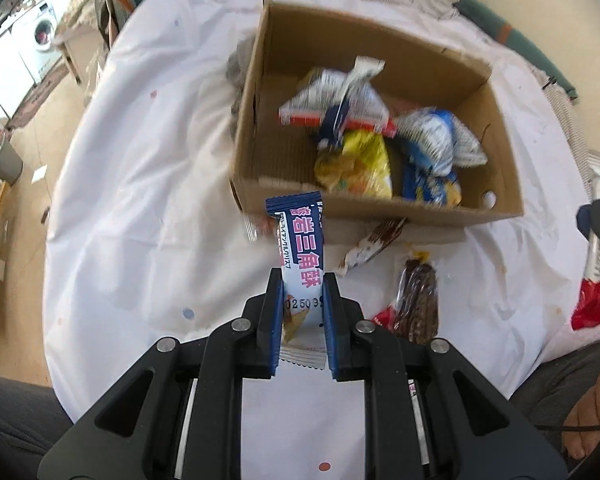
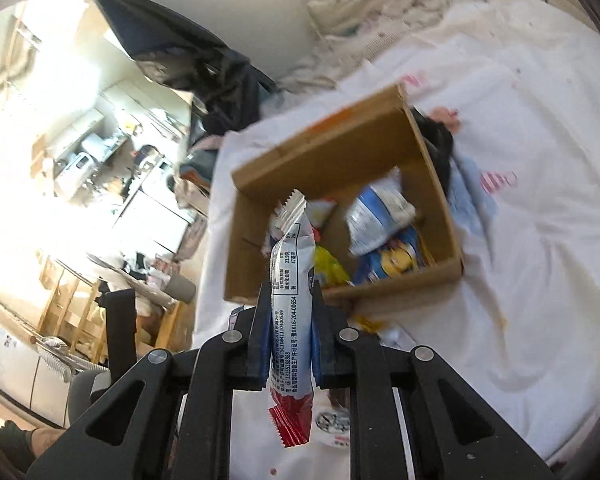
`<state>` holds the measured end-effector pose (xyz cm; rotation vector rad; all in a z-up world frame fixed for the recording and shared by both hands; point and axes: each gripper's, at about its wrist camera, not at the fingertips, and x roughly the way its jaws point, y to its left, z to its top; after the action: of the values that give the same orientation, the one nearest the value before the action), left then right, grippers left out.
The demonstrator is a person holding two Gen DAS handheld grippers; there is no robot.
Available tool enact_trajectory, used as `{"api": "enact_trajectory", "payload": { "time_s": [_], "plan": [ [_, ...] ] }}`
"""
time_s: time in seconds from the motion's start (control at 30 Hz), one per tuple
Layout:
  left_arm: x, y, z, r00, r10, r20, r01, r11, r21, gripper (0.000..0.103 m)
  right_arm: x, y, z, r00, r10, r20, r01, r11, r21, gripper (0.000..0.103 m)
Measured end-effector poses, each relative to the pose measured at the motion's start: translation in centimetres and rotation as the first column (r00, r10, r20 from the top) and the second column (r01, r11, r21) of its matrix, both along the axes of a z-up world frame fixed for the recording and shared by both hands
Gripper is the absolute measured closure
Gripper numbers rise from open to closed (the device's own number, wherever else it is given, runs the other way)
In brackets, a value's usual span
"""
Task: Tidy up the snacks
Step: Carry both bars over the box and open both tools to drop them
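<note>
1. Snacks fill the right half of an open cardboard box (image 1: 256, 92) that sits on a white sheet with small coloured dots (image 1: 140, 184); whether a bed or a table lies under the sheet cannot be told.
2. Left tongs (image 1: 302, 280) are closed on a blue-and-white snack bar (image 1: 300, 248) printed with pink characters. Its long axis runs straight out along the fingers, and its crimped blue end points away from the camera toward the near wall of the box.
3. The bar's other crimped end sticks out behind the pads, toward the camera.
4. Right tongs (image 2: 289, 284) are clamped shut on a white snack packet (image 2: 290, 280), held by its middle with the printed back seam facing the camera.
5. That packet's long axis also follows the fingers: its white serrated end points up and away toward the box (image 2: 340, 152), and its red end hangs below the pads.
6. Inside the box lie a yellow bag (image 1: 356, 168), blue-and-white bags (image 1: 432, 140) and a white packet with a red edge (image 1: 332, 100), heaped at angles.
7. On the sheet just in front of the box lie a brown-and-white wrapper (image 1: 374, 246) and a dark chocolate-coloured bar in clear wrap (image 1: 416, 300), the latter lying lengthwise toward the box.
</note>
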<state>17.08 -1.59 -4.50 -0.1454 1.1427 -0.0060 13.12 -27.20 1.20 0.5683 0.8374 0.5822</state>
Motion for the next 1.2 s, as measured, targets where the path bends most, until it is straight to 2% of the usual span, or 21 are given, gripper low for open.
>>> {"api": "enact_trajectory", "payload": {
  "time_s": [0.17,0.37,0.6,0.93,1.2],
  "plan": [
    [-0.3,-0.1,2.6,0.996,-0.010,0.086,0.006,0.999,0.049,0.088,0.7,0.1,0.9,1.000,-0.010,0.016,0.009,0.999,0.035,0.087],
    [0.9,-0.8,4.7,0.989,-0.034,0.141,0.024,0.997,0.069,0.088,0.9,-1.5,1.3,0.999,-0.027,0.038,0.024,0.997,0.071,0.087],
    [3.4,-2.0,7.0,0.977,-0.075,0.197,0.053,0.992,0.115,0.088,2.9,-2.8,3.1,0.994,-0.059,0.087,0.053,0.997,0.061,0.087],
    [6.4,-2.6,8.5,0.970,-0.084,0.226,0.064,0.993,0.094,0.088,6.7,-3.4,2.8,0.992,-0.093,0.081,0.092,0.996,0.020,0.087],
    [8.5,-2.9,8.3,0.968,-0.106,0.229,0.087,0.992,0.090,0.088,9.5,-3.3,1.6,0.992,-0.115,0.043,0.116,0.993,-0.018,0.087]
  ]
}}
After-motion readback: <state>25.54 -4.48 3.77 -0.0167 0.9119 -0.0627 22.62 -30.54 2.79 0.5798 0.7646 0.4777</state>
